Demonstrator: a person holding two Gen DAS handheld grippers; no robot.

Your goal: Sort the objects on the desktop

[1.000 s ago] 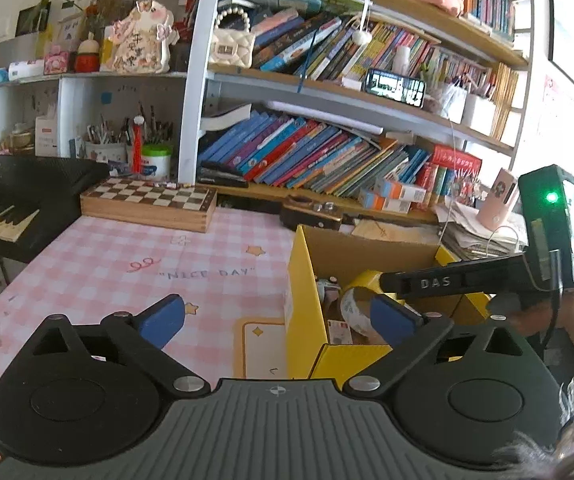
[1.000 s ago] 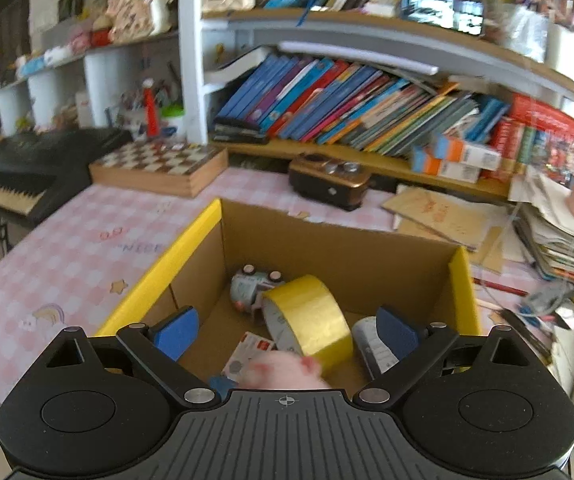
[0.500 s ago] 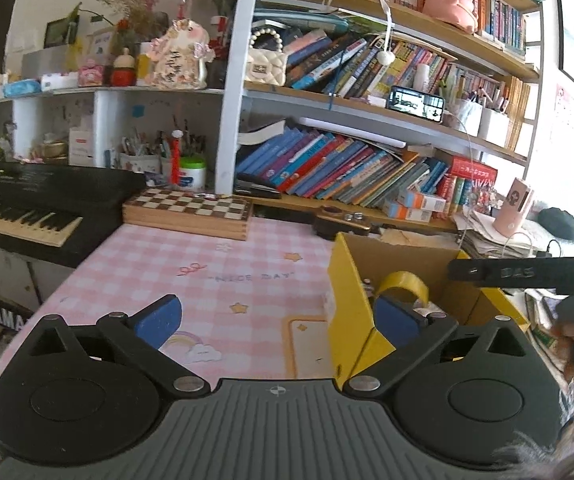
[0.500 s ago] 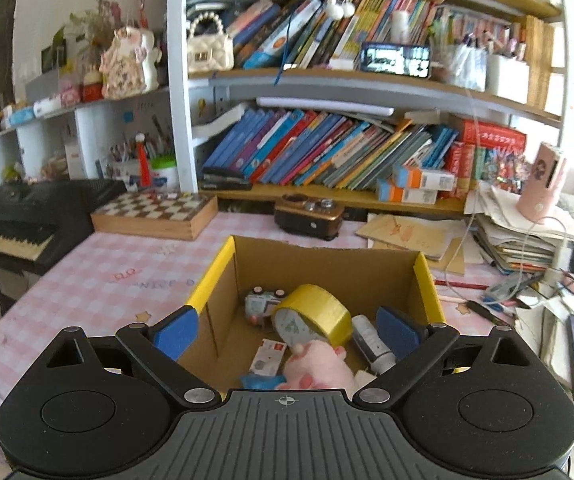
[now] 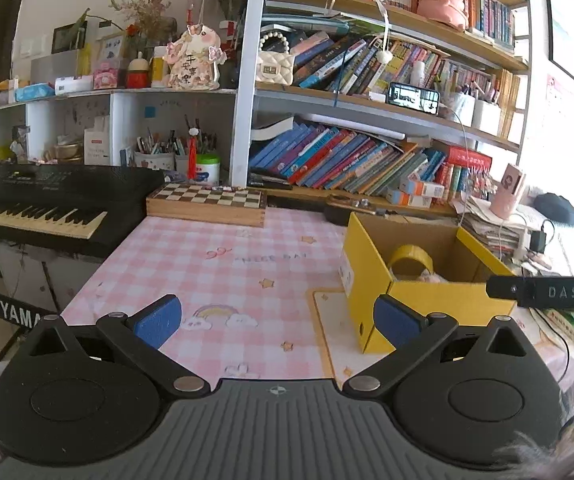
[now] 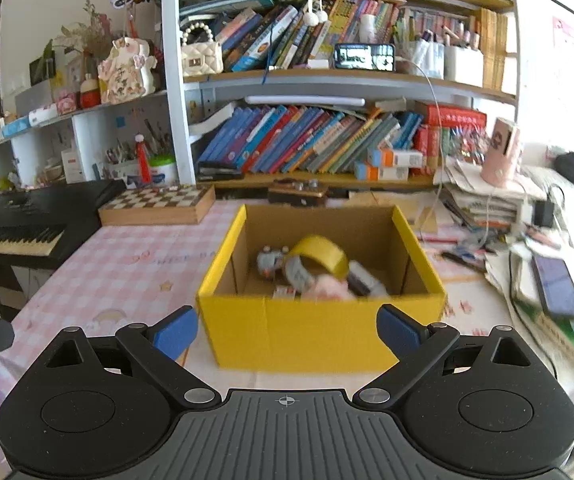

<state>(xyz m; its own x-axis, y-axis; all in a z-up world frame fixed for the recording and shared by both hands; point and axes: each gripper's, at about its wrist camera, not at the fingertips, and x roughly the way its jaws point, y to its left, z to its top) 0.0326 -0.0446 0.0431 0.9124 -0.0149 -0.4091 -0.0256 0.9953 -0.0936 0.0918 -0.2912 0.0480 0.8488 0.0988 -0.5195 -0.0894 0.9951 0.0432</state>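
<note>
A yellow cardboard box (image 6: pixel 327 332) stands on the pink checked tablecloth (image 5: pixel 215 276). Inside it lie a yellow tape roll (image 6: pixel 321 254), a pink plush toy (image 6: pixel 329 288), a small grey toy (image 6: pixel 269 262) and a white item. In the left wrist view the same box (image 5: pixel 371 280) is to the right, with the tape roll (image 5: pixel 411 258) showing over its rim. My right gripper (image 6: pixel 287 328) is open and held back in front of the box, nothing between its fingers. My left gripper (image 5: pixel 277 318) is open over bare cloth, left of the box.
A wooden chessboard box (image 5: pixel 207 200) and a black keyboard (image 5: pixel 43 208) sit at the back left. A small brown radio (image 6: pixel 297 194) is behind the box. Stacked papers, a phone (image 6: pixel 557 286) and cables crowd the right side. Bookshelves rise behind.
The pink plush toy dropped from my right gripper into the box. Both grippers have pulled back and up, away from the box, so more of the table shows.
</note>
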